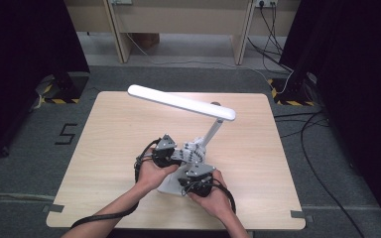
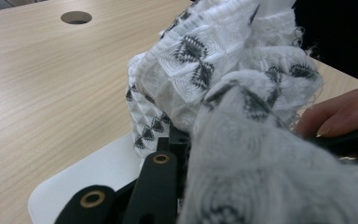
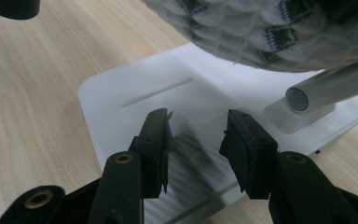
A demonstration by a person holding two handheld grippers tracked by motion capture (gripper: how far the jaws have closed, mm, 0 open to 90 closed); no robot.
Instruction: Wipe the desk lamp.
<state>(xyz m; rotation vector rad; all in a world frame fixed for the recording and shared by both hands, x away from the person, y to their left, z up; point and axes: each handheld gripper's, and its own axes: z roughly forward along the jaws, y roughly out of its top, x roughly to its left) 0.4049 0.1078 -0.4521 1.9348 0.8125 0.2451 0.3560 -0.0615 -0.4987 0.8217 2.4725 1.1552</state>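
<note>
On the wooden table (image 1: 119,129) stands a white desk lamp (image 1: 181,101), a patterned cloth (image 1: 193,150) draped on its stem. The left gripper (image 1: 174,154), wrist angled inward, has its jaws clamped on the cloth. The right gripper (image 3: 196,140) hovers with jaws parted and empty over the lamp's base (image 3: 121,100).
</note>
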